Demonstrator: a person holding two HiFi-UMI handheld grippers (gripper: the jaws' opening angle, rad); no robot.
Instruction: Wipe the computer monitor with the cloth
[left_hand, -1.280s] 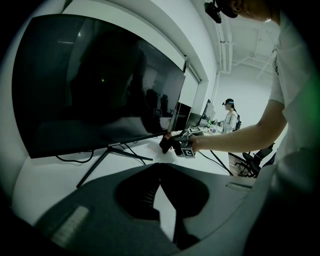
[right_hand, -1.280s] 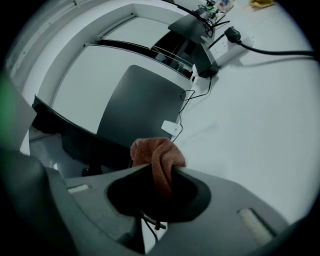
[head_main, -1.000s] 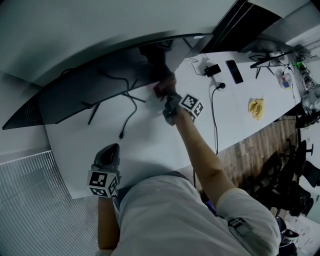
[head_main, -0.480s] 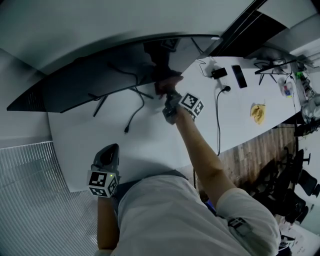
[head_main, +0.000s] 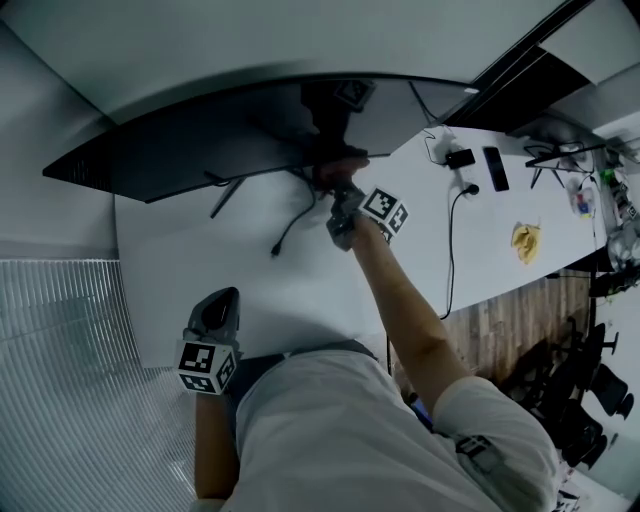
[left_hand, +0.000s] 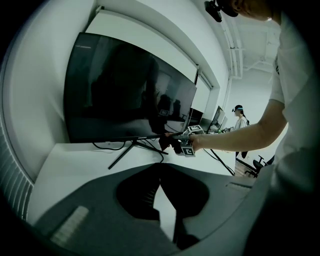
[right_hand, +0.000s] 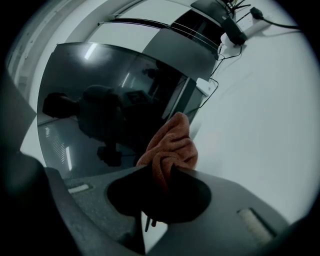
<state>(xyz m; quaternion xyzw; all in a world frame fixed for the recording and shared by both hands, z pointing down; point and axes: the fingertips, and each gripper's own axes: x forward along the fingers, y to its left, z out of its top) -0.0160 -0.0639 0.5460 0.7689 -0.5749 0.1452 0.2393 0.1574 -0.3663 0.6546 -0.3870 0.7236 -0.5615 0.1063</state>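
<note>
A long white table (head_main: 250, 300) runs from the lower left towards the upper right. At its back edge a wide black computer monitor (head_main: 200, 140) stands on thin splayed black legs (head_main: 228, 195). A loose black cable (head_main: 290, 230) trails from under the screen onto the bare tabletop. Further right lie a small white adapter (head_main: 440, 145), a small black box (head_main: 460, 158) and a flat black rectangular device (head_main: 495, 168). Just in front of them a black plug (head_main: 465, 188) lies, its lead running to the table's near edge. A crumpled yellow object (head_main: 527, 243) lies well apart, near that edge. A thin-legged black stand (head_main: 560, 152) sits at the far right end among small clutter too small to make out.
</note>
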